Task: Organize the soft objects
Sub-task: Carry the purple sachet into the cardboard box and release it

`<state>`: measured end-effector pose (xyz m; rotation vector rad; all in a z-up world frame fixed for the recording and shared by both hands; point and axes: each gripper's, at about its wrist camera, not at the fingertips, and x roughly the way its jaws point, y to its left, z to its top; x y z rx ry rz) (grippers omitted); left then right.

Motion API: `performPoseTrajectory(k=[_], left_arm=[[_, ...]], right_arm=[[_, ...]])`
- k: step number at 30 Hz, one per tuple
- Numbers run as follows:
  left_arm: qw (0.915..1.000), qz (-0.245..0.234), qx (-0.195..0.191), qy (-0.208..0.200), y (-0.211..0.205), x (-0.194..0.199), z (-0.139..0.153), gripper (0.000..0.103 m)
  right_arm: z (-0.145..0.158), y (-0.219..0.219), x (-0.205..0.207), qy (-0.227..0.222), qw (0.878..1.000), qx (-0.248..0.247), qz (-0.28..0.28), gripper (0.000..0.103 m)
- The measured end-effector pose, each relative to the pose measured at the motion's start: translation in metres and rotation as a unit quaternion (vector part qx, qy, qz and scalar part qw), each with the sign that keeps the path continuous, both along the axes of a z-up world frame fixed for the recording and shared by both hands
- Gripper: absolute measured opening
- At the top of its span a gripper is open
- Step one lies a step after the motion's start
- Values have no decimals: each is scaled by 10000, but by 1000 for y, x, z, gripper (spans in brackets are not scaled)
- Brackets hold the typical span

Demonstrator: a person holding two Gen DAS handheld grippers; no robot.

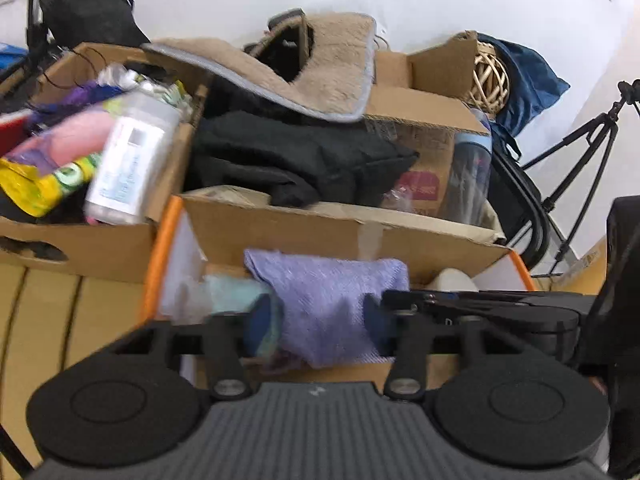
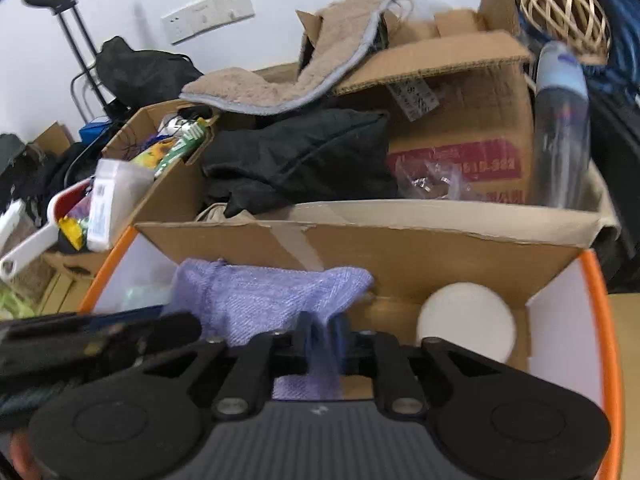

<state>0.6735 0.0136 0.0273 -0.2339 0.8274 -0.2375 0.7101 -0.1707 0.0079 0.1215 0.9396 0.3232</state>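
Observation:
A purple cloth [image 1: 328, 300] hangs over the orange-rimmed white box [image 1: 158, 264]. My left gripper [image 1: 316, 316] is open, its blue pads on either side of the cloth. My right gripper [image 2: 322, 336] is shut on a fold of the purple cloth [image 2: 264, 300]; the rest of the cloth spreads up and left over the orange-rimmed box [image 2: 600, 320]. A mint-green cloth [image 1: 232, 292] lies in the box to the left. The left gripper's body shows at the left edge of the right wrist view.
A white round thing [image 2: 466, 320] lies in the box at the right. Behind stand cardboard boxes [image 1: 320, 232] with black clothing [image 1: 304, 160], a beige fleece mat [image 1: 320, 76], a bottle [image 2: 560, 120], a wicker ball [image 2: 564, 12]. A tripod [image 1: 580, 148] stands at the right.

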Motion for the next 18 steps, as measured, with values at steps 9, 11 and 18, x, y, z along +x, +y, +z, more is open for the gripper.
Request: performPoseTrajectory(k=[9,11,18], left_arm=[[9977,-184,412,-508,3,-45,58,65],[9963,-187,487,-684,3,-62,80,66],[9862,20,754,-1475,13,-143,157,78]], right_arm=[[49,-20,-25,-358,9990,-158,-231,27],[75,-28,-43,-557,9978,-247,-251,30],[155,-60,-121,-1187,9917,-387,-304,54]])
